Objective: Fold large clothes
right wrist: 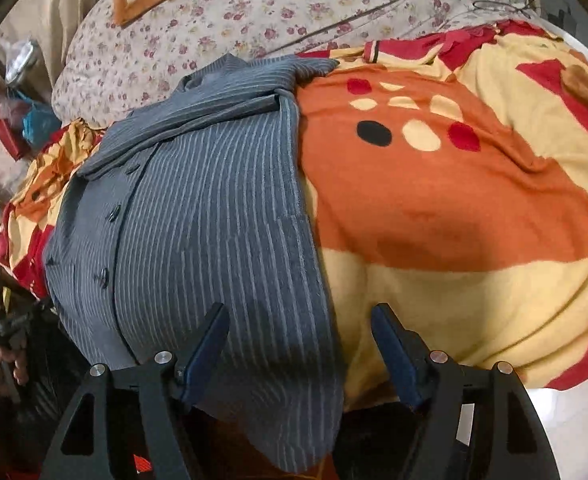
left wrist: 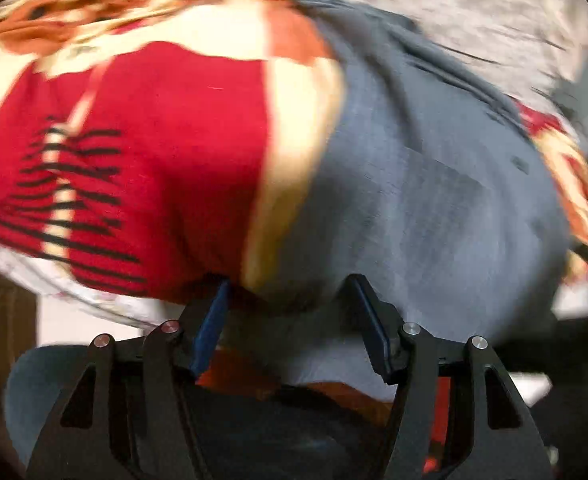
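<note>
The striped grey shirt [right wrist: 214, 208] lies lengthwise on the blanket [right wrist: 454, 208], collar toward the flowered sheet [right wrist: 254, 20]. Both the left gripper [left wrist: 290, 292] and the right gripper [right wrist: 300, 320] stand open over its near hem, gripping nothing.

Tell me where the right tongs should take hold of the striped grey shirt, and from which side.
Grip the striped grey shirt at its near bottom hem, by the straight side edge along the blanket. Come from above, at the near end: the shirt lies flat, buttoned front up, and the open right tongs straddle that edge.
</note>
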Demonstrator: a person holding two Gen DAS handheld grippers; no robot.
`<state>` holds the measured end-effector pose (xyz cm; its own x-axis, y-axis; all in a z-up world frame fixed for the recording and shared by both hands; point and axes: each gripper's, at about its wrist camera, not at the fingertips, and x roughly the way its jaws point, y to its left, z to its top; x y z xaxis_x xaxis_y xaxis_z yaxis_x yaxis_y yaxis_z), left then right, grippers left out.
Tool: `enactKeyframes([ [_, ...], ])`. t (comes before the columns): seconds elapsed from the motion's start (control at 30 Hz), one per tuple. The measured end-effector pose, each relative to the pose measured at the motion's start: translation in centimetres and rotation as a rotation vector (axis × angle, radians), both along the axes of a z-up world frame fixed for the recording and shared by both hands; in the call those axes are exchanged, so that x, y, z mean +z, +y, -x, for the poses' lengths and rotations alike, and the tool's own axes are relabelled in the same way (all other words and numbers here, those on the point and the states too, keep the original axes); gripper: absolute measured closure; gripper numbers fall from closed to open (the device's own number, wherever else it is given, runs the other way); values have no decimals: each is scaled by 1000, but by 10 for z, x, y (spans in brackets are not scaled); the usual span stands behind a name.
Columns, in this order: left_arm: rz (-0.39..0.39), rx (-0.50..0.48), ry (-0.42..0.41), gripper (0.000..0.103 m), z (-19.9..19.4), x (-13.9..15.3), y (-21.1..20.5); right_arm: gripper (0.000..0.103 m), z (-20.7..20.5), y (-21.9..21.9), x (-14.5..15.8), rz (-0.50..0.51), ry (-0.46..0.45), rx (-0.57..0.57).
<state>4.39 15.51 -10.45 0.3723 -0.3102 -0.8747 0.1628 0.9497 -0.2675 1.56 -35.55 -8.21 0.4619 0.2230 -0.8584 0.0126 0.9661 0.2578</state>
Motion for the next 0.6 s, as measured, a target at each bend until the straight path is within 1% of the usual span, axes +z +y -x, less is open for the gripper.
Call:
enactKeyframes([
  [0.03,3,-41,13,43,4,-1,-4,32,-1,1,0,-2,-1,-7],
  [0.07,-14,-64,28,43,5,-3,-7,32,-3,2,0,-8,-6,-11],
  [0.13,-45,-91,54,43,0,-10,-12,32,-6,4,0,-19,-3,-20],
  [0.3,-9,-143,112,43,-9,-28,-17,32,-8,11,8,-17,-34,-15],
  [0.33,-9,-152,106,46,-9,-26,-19,32,-8,11,9,-15,-41,-15],
  [0.37,-9,-167,100,60,-7,-24,-22,32,-7,9,10,-15,-43,-20],
  [0.4,-15,-190,91,67,-5,-20,-26,32,-6,7,10,-14,-39,-28],
  [0.43,-33,-216,77,72,-1,-16,-31,32,-5,5,9,-12,-35,-35],
  [0.47,-34,-246,70,75,3,-13,-37,32,-3,2,9,-9,-28,-39],
  [0.5,-18,-273,63,77,7,-9,-40,32,-1,0,8,-9,-20,-37],
  [0.53,-4,-285,52,77,2,-6,-38,32,0,-2,7,-9,-12,-34],
  [0.6,36,-303,30,77,3,4,-40,32,5,-5,4,-17,20,-22],
])
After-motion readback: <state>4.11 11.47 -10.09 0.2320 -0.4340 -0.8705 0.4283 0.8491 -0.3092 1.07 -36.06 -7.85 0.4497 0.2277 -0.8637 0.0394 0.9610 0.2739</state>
